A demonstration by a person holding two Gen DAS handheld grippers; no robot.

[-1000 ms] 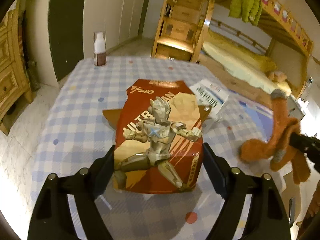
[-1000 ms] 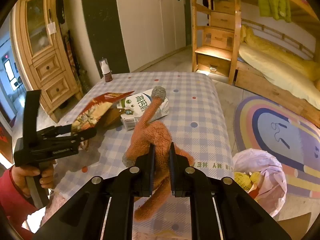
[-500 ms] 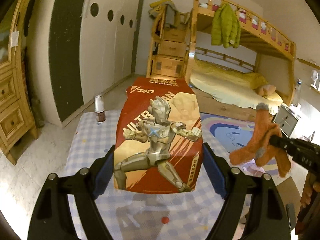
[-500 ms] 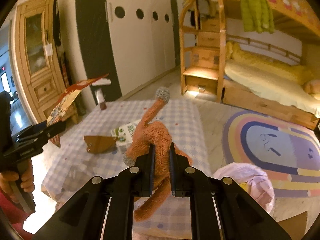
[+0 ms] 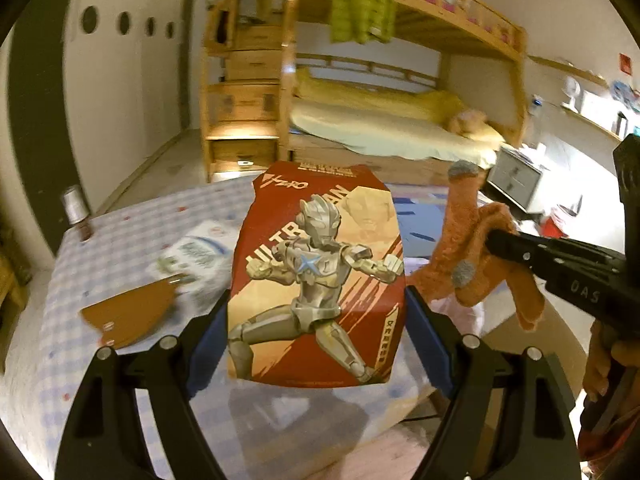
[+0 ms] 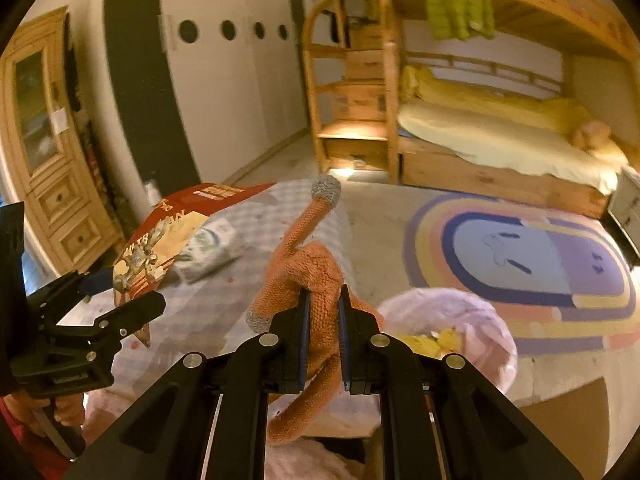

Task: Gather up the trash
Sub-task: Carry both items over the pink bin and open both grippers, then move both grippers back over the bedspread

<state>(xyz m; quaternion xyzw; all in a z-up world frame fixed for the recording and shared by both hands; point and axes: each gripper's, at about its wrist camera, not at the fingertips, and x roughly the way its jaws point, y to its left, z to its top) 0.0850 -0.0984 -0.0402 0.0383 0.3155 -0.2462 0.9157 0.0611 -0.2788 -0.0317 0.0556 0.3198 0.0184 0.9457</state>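
Observation:
My left gripper [image 5: 318,308] is shut on a red cardboard package [image 5: 316,280] printed with a silver hero figure, holding it by both side edges above the checked table [image 5: 120,232]. In the right wrist view the red package [image 6: 160,236] tilts up from the left gripper [image 6: 128,292]. My right gripper [image 6: 323,304] is shut on an orange knit glove [image 6: 312,264] with grey fingertips, which dangles below the jaws. The left wrist view shows the glove [image 5: 464,240] pinched by the right gripper [image 5: 494,240] at the right. A pink trash bag [image 6: 480,320] with yellow scraps stands open just right of the glove.
A milk carton [image 5: 192,256], a brown cardboard piece [image 5: 128,312] and a small bottle [image 5: 76,212] remain on the table. Beyond are a striped rug [image 6: 520,248], a bunk bed [image 6: 500,132] and a wooden cabinet [image 6: 48,160]. A hand [image 5: 604,364] holds the right gripper's handle.
Both grippers have risen off the table and swung right with the package and the glove still held. The pink bag has come closer in the right wrist view.

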